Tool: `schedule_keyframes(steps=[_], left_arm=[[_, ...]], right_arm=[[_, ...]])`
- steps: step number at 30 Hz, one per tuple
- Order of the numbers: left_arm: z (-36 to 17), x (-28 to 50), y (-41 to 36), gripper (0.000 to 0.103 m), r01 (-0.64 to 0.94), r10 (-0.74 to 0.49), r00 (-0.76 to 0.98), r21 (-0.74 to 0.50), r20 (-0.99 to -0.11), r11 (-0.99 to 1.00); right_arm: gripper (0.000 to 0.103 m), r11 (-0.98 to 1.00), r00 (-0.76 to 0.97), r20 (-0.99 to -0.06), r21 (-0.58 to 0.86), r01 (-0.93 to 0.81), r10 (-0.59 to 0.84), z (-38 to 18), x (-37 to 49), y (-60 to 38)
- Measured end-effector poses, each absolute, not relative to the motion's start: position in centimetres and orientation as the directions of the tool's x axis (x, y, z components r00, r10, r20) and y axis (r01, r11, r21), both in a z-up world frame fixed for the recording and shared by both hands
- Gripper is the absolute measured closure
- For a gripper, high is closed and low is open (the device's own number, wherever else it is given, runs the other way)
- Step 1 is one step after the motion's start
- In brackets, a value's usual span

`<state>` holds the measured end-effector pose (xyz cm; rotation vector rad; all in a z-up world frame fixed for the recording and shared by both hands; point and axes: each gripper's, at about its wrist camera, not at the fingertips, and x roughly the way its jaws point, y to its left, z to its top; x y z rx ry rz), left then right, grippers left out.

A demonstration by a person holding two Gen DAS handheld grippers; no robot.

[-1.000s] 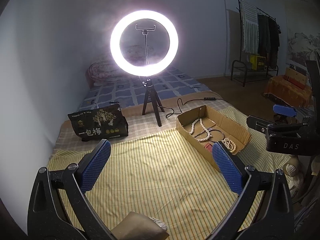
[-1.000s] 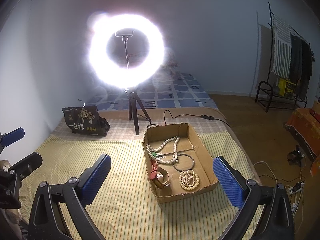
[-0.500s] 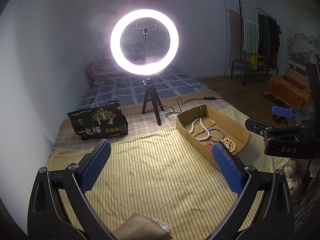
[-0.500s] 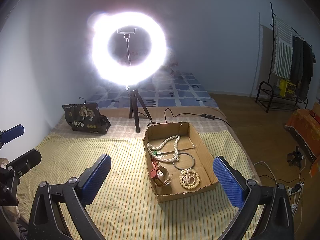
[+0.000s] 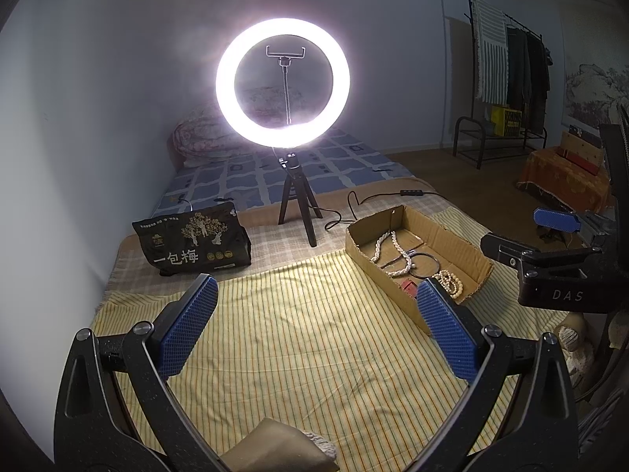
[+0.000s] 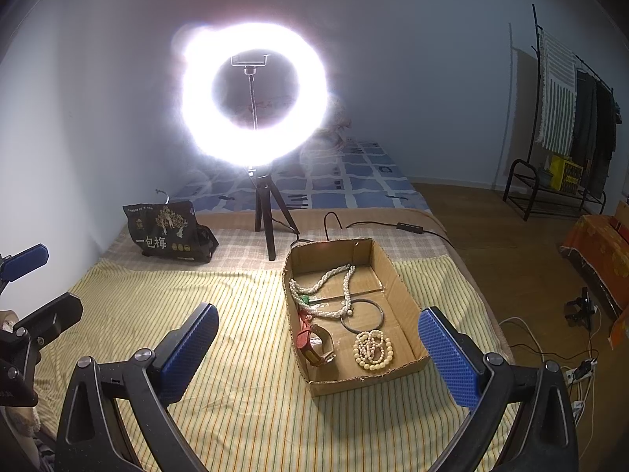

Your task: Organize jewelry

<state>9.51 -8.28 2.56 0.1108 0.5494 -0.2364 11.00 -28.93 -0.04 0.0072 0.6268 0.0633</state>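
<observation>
Right gripper (image 6: pixel 318 348) is fully spread and empty, positioned above the striped bedspread (image 6: pixel 236 393) facing the cardboard box (image 6: pixel 397 275). Left gripper (image 5: pixel 316 328) is likewise wide and empty. All jewelry (image 6: pixel 371 348) lies in the box near the bedspread's right edge, probably collected there for sorting.

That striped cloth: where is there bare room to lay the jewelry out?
The striped cloth lies bare from the cardboard box leftward, up to the black bag and tripod. The box itself is crowded.
</observation>
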Motion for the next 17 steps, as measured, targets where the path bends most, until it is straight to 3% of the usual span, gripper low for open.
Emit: schedule_keyframes(steps=[17], left_arm=[[2.52, 8.88, -8.58, 0.0, 0.247, -0.179, 0.843, 0.071, -0.507, 0.966]], right_arm=[[0.0, 0.998, 0.805, -0.59, 0.022, -0.061, 0.063, -0.27, 10.99, -28.82]])
